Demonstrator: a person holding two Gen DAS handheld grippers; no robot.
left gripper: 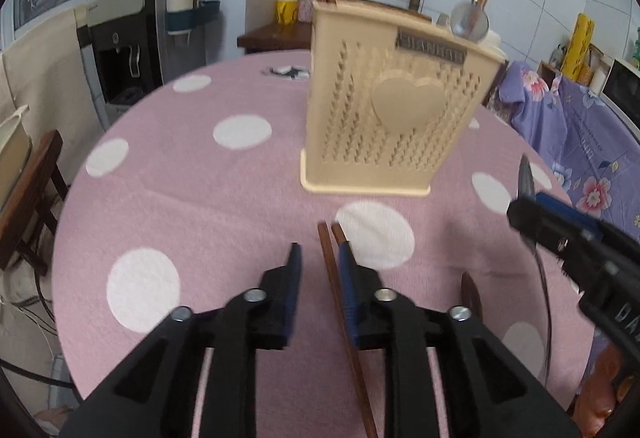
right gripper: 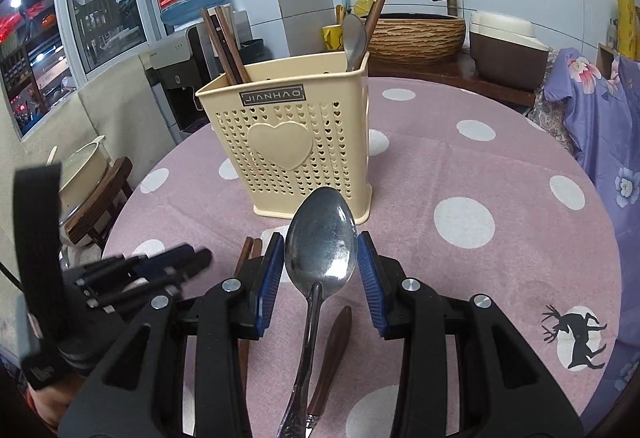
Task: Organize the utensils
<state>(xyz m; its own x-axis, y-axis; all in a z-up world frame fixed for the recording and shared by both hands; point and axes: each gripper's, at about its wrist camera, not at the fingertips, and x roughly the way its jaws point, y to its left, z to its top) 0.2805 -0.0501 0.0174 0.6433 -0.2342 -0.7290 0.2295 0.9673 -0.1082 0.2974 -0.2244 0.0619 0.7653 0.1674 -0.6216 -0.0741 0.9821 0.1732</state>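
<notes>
1. The round surface (right gripper: 460, 166) under a pink cloth with white dots fills both views; its far edge curves close behind the holder, its left rim drops off toward a wooden stool, and bare cloth lies open to the right of the holder.
2. The cream perforated plastic utensil holder with a raised heart (right gripper: 288, 142) stands upright near the middle of the surface. Dark wooden chopsticks (right gripper: 226, 46) lean out of its left compartment, and a metal spoon (right gripper: 354, 40) with a brown wooden handle beside it sticks up from the right compartment.
3. The left gripper (left gripper: 318, 258) is held low and level over the near part of the surface, pointing at the holder, jaws spread and gripping nothing. A pair of brown wooden chopsticks (left gripper: 340, 302) lies on the cloth between the fingers, just beside the right blue pad.
4. The right gripper (right gripper: 320, 258) is also low and aimed at the holder, jaws apart and released. A large silver metal spoon (right gripper: 320, 242) lies between the pads, bowl forward; whether they touch it cannot be told.
5. A brown wooden-handled utensil (right gripper: 332, 350) lies just right of that spoon's handle; its working end is out of view.
</notes>
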